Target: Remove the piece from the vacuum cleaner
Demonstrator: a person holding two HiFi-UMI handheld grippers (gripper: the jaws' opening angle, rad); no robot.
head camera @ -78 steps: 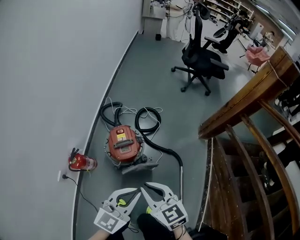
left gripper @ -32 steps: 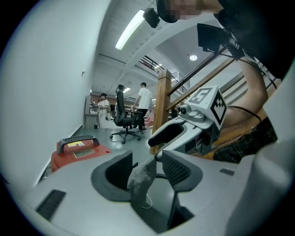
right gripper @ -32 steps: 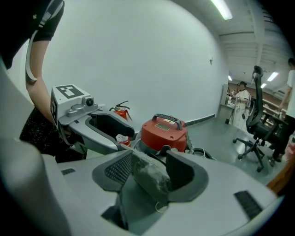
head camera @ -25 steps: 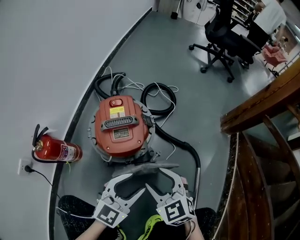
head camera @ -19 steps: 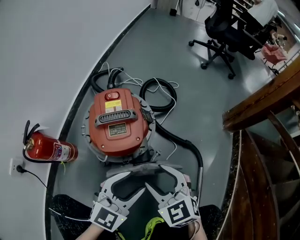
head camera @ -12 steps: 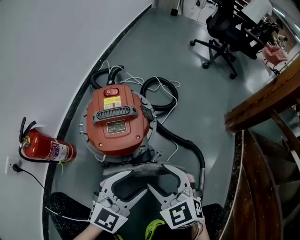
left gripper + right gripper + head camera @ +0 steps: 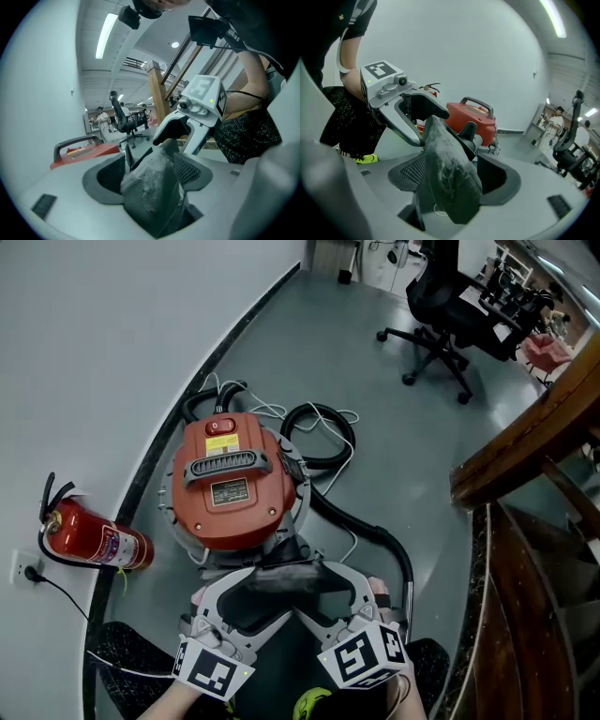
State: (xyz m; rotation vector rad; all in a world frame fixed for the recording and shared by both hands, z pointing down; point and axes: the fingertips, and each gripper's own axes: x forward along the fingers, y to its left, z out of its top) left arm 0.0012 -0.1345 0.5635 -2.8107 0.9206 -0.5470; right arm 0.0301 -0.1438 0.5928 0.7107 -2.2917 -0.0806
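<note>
The red vacuum cleaner [image 7: 230,488] stands on the grey floor by the wall. A grey, dusty piece [image 7: 291,575] lies at its near side. My left gripper [image 7: 258,598] and right gripper [image 7: 316,596] face each other over it from either side. Their jaws have just been opening and stand wide. In the left gripper view the piece [image 7: 152,185] sits between the jaws with a gap on both sides, and the right gripper [image 7: 197,105] shows beyond. In the right gripper view the piece [image 7: 450,171] also stands free between the pads, with the vacuum [image 7: 471,119] behind.
A black hose [image 7: 323,432] loops behind the vacuum and runs to a wand [image 7: 409,587] at my right. A red fire extinguisher [image 7: 94,538] lies by the wall at left. A wooden stair railing [image 7: 525,427] fills the right. An office chair [image 7: 441,310] stands far off.
Both grippers have sunk toward the grey piece and their jaws have spread wider around it. The head view has closed in on the vacuum.
</note>
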